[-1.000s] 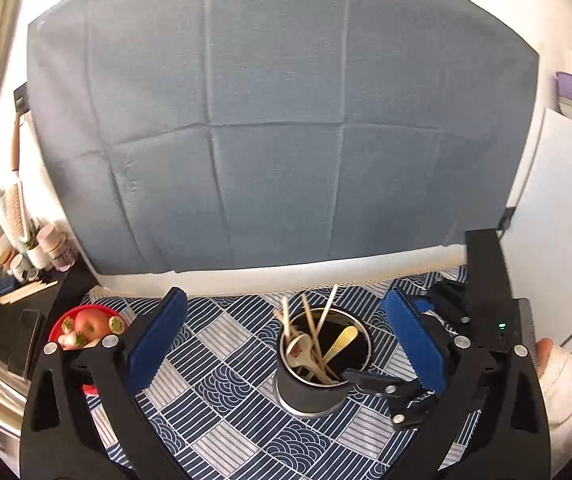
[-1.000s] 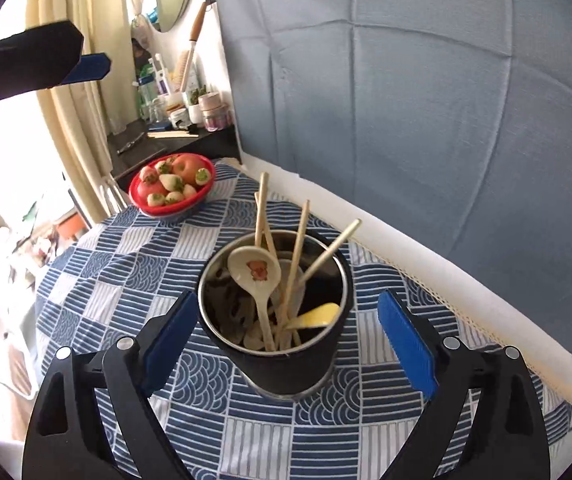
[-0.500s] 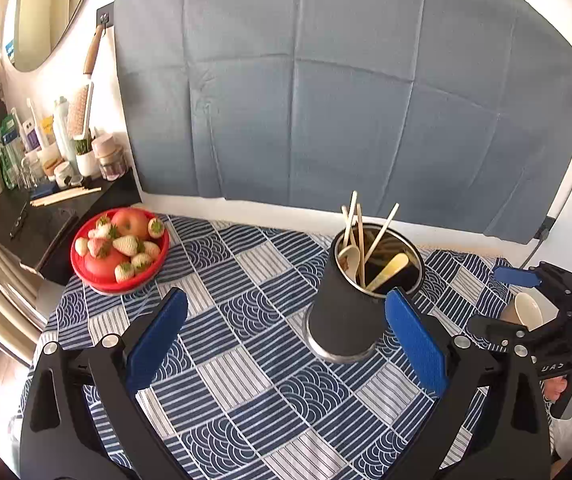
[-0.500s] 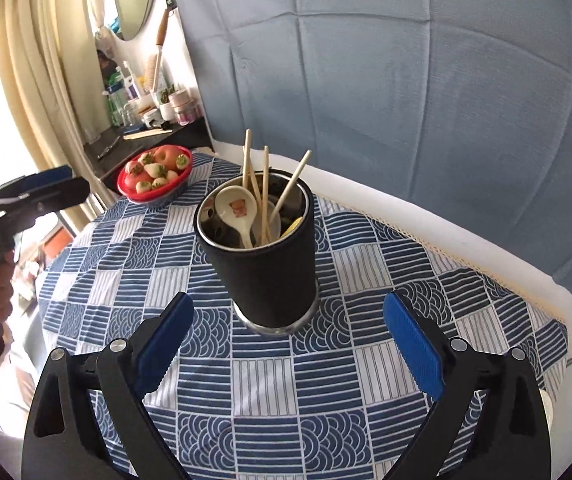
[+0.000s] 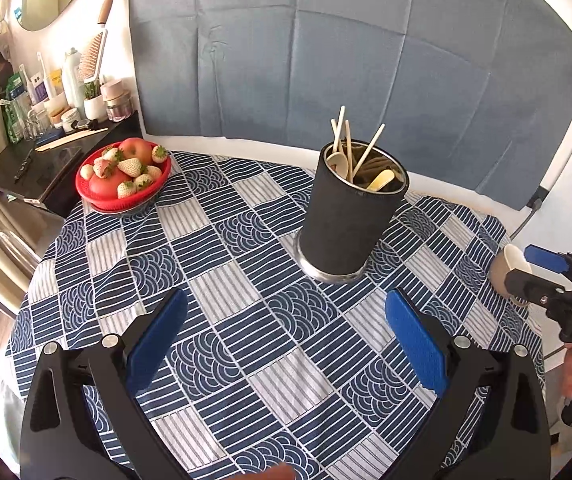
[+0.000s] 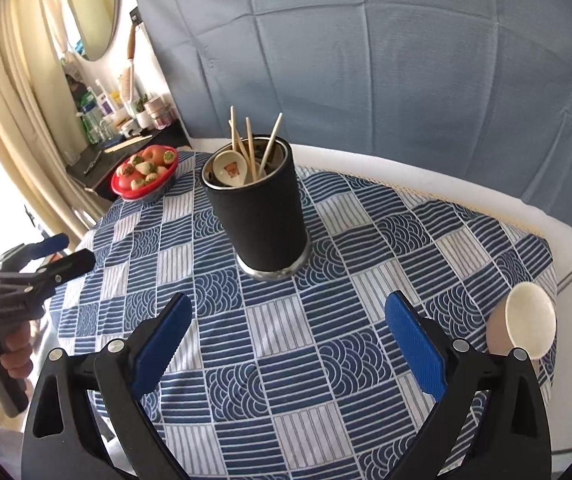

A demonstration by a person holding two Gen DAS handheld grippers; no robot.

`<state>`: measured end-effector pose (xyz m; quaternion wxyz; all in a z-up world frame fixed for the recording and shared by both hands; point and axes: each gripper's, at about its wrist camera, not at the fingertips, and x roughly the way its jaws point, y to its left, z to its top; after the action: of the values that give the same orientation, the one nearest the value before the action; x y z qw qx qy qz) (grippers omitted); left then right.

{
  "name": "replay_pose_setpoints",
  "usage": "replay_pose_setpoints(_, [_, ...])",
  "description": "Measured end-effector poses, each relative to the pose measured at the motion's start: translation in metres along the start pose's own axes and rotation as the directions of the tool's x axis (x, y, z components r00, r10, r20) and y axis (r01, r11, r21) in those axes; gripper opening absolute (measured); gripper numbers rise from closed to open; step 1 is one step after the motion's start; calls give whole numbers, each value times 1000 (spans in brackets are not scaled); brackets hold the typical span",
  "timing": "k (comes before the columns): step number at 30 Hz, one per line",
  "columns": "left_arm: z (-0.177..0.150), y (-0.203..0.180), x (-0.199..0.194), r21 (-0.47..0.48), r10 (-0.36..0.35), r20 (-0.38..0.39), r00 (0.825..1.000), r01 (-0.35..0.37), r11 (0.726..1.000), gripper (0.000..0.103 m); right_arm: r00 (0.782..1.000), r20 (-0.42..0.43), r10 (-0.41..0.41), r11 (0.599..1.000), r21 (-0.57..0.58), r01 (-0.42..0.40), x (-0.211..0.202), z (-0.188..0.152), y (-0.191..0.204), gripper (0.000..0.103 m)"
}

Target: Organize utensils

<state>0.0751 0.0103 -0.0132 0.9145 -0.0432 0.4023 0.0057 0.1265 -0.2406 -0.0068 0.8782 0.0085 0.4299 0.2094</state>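
The lower ends of the utensils were hidden inside the black holder, so you could not see how deep they sat, and the yellow spoon showed only its bowl at the rim. At the right edge of the table a beige cup was partly cut off behind your right claw's arm; whether it stood or lay tipped was hard to tell, though its mouth faced the camera.

The holder stood upright at the middle of the checked cloth, its long axis vertical. The chopsticks rose out of it, fanned slightly — some leaning left, one leaning right. The white spoon rested bowl-up against the near-left rim, its printed face toward you.

Your right claw was spread wide with nothing between its blue pads, pointing down at bare cloth nearer than the holder. Your left claw was just as wide and just as empty, aimed down at the cloth near the holder — touching nothing. A red bowl of fruit sat at the far left.
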Motion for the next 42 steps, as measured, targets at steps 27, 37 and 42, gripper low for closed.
replay_pose_setpoints(27, [-44, -26, -29, -5, 38, -37, 999, -38, 999, 97, 998, 14, -63, 998, 5, 63, -44, -54, 18, 93])
replay_pose_setpoints(37, [-46, -28, -31, -3, 40, -42, 998, -41, 999, 97, 998, 20, -52, 999, 5, 52, -46, -55, 18, 93])
replay_pose_setpoints(42, [-46, -28, -33, -1, 43, -40, 998, -43, 999, 97, 999, 23, -41, 999, 9, 41, -46, -56, 19, 93])
